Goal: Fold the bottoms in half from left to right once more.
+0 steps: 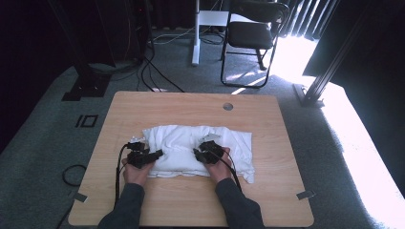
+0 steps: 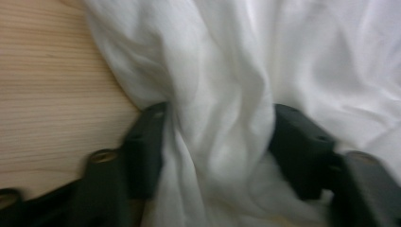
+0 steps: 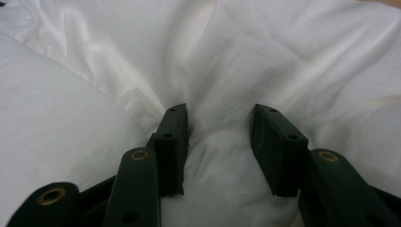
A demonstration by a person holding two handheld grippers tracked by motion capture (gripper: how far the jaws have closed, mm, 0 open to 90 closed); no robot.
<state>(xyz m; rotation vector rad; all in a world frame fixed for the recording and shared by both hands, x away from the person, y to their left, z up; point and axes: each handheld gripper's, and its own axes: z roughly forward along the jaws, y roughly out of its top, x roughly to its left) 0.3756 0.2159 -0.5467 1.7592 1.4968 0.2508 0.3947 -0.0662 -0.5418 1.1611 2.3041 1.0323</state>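
- Left tool (image 2: pixel 217 142) bunches cloth (image 1: pixel 191 143) between half-closed jaws at the table (image 1: pixel 143 105) edge side; a thin pinch may slip.
- Right tool (image 3: pixel 220 142) grips a fold; uneven pulls could skew it.

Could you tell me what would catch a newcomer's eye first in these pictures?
The crumpled white cloth in the middle of the wooden table stands out first. A black claw sits at each side of it: the left claw has a bunch of cloth gathered between its jaws, the right claw likewise. Bright sunlight falls on the carpet right of the table.
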